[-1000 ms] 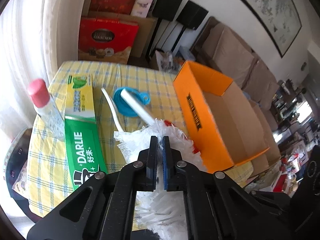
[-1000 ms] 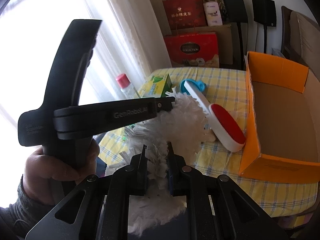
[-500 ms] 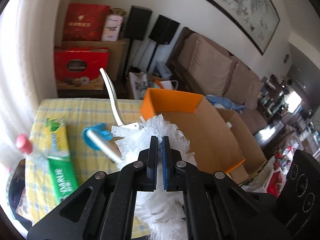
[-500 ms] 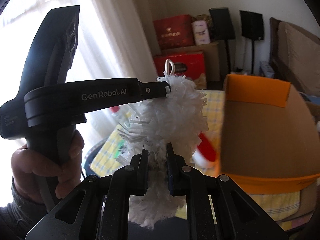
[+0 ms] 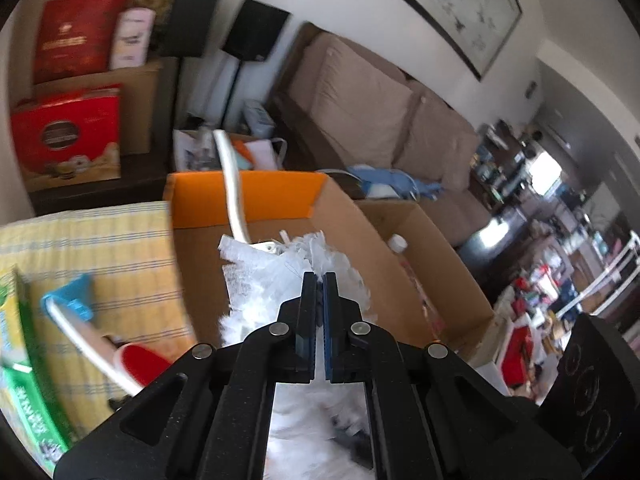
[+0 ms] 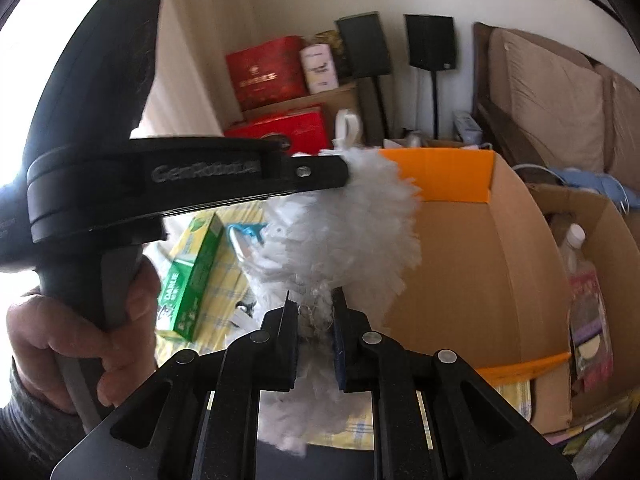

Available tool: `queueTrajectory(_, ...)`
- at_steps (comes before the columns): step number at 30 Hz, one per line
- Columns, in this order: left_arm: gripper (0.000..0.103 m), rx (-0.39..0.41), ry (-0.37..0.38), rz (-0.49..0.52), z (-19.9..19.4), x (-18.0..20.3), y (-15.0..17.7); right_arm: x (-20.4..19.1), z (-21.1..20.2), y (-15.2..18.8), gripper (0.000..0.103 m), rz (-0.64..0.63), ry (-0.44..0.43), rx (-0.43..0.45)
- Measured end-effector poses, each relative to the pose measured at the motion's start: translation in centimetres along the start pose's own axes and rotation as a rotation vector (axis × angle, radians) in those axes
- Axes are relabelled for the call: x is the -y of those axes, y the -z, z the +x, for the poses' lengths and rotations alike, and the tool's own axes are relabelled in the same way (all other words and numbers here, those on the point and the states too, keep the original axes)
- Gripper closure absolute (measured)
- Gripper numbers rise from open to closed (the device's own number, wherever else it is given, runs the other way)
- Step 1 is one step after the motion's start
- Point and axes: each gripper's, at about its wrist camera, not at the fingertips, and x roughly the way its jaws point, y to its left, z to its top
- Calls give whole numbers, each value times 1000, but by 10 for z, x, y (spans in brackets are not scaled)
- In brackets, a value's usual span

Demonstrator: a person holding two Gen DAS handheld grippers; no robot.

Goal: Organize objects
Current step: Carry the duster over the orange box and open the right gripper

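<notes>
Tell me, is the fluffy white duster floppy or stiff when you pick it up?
Probably both. The duster head is loose shaggy strips, so it likely squashes where the left gripper and right gripper pinch it. Its white handle sticks up straight, so that part looks stiff. It seems light, since pinched fluff alone carries it over the box.

Both grippers are matte black with silver rivets; the right gripper (image 6: 314, 308) has blue-edged pads; the left gripper (image 6: 304, 171) bears raised "GenRobot" lettering; the hand (image 6: 80, 320) wears a grey sleeve (image 6: 24, 432).
</notes>
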Motion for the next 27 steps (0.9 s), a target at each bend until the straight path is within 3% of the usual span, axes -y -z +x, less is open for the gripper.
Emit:
queueTrajectory(7, 101, -112, 77, 35, 45, 25, -7, 22, -3, 6, 91, 80, 9, 24)
queueTrajectory(27, 101, -230, 12, 115, 114, 17, -26, 75, 55, -5, 91, 307, -1, 2)
